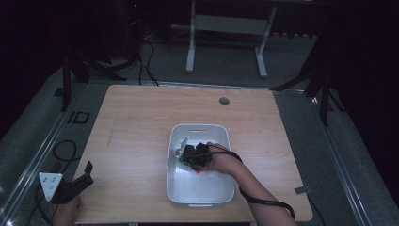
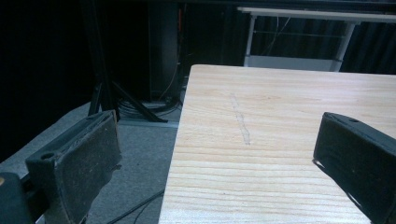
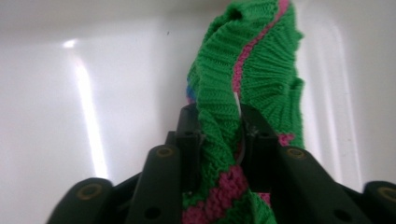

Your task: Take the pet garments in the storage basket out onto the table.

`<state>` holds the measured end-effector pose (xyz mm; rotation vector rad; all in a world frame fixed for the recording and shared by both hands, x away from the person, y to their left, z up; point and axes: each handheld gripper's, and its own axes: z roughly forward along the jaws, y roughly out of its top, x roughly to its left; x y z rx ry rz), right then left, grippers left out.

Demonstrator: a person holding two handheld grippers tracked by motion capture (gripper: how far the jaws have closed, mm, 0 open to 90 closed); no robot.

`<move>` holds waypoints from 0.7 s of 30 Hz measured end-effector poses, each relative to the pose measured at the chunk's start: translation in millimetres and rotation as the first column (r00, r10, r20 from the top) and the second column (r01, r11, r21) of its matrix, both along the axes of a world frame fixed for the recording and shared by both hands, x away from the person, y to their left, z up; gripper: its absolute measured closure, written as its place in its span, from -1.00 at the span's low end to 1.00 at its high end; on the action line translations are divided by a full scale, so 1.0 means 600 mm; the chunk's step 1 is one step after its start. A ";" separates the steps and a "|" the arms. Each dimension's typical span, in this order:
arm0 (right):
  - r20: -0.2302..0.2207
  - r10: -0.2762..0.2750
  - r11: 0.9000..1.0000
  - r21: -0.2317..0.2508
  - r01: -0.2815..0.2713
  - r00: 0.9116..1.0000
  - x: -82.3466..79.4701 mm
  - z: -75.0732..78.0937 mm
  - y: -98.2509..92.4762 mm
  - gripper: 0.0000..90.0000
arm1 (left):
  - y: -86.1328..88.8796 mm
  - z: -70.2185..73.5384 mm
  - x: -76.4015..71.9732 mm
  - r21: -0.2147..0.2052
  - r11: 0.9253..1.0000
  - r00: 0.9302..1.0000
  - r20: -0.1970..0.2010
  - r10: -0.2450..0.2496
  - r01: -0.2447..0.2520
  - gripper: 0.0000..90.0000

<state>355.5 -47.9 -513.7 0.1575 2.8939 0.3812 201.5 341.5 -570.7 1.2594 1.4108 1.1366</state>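
Note:
A green knitted cloth with pink stripes (image 3: 247, 60) hangs between the jaws of my right gripper (image 3: 219, 121), which is shut on it inside a white plastic bin (image 1: 221, 188). From the high view the right gripper (image 1: 193, 157) sits over the bin's left-middle, with bits of the green and pink cloth (image 1: 181, 161) peeking out under it. My left gripper (image 1: 77, 181) rests at the table's front left corner, jaws wide apart, nothing between them. In the left gripper view its two pads (image 2: 84, 158) frame bare wood.
The wooden table (image 1: 141, 122) has a round grommet hole (image 1: 224, 100) at the back. A white item (image 1: 182, 143) lies in the bin's upper left. Black tripod legs and cables stand on the grey floor around the table; a white desk frame (image 1: 226, 28) is behind.

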 end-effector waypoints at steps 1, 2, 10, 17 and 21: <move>-0.003 -0.003 1.000 0.014 0.003 1.000 0.000 0.005 -0.002 0.64 | 0.000 0.000 0.000 -0.001 1.000 1.000 0.000 0.000 0.000 -0.97; -0.015 -0.005 1.000 0.024 0.005 1.000 0.000 0.011 -0.004 0.65 | 0.000 0.000 0.000 -0.001 1.000 1.000 -0.001 0.000 0.000 -0.97; 0.000 -0.019 0.986 0.167 0.019 1.000 -0.011 0.085 -0.034 0.66 | 0.000 0.000 0.000 -0.001 1.000 1.000 -0.001 0.003 -0.003 -0.97; 0.025 -0.012 0.962 0.271 0.005 1.000 -0.023 0.150 -0.057 0.66 | 0.000 0.000 0.000 -0.003 1.000 1.000 -0.002 0.006 -0.006 -0.97; 0.033 -0.010 0.940 0.341 -0.002 0.999 -0.031 0.184 -0.067 0.66 | 0.001 0.000 0.000 -0.003 1.000 1.000 -0.001 0.007 -0.007 -0.97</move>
